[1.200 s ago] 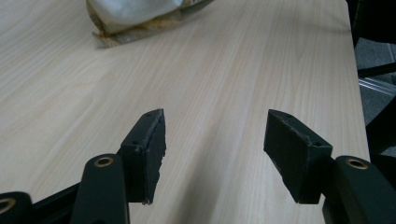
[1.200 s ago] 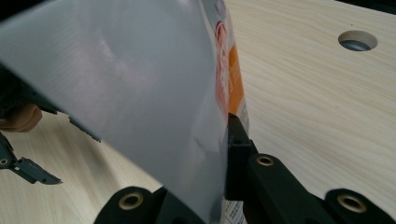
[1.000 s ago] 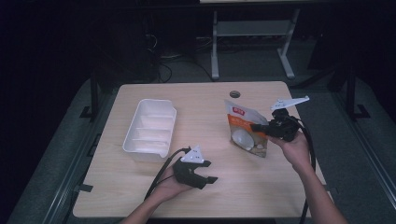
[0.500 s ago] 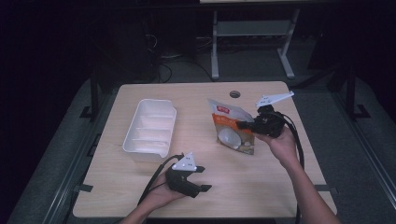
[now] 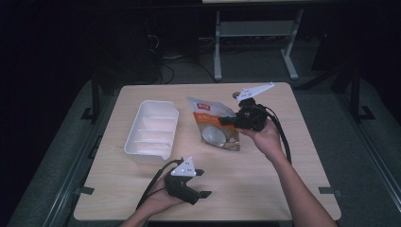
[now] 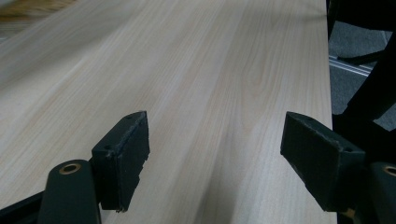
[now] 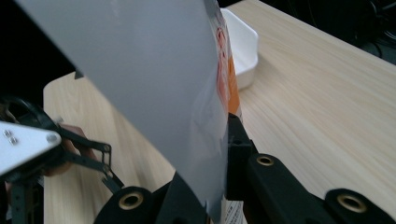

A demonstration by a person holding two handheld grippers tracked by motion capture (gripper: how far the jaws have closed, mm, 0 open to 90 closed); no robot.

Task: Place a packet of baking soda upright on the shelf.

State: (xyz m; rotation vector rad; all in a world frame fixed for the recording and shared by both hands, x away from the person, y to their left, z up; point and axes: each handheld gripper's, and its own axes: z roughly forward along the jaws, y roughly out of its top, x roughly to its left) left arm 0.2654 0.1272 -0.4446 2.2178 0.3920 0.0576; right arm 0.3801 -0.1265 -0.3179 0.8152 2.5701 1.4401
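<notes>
White divided tray point(image 5: 152, 131) sits on the table's left half, probably where the pouch is headed. Left gripper point(image 5: 201, 183) waits low near the front edge, jaws just been opening, spread wide with nothing between. Right gripper point(image 5: 226, 121) is pinched tight on the snack pouch point(image 5: 213, 131), holding it up mid-table beside the tray.
</notes>
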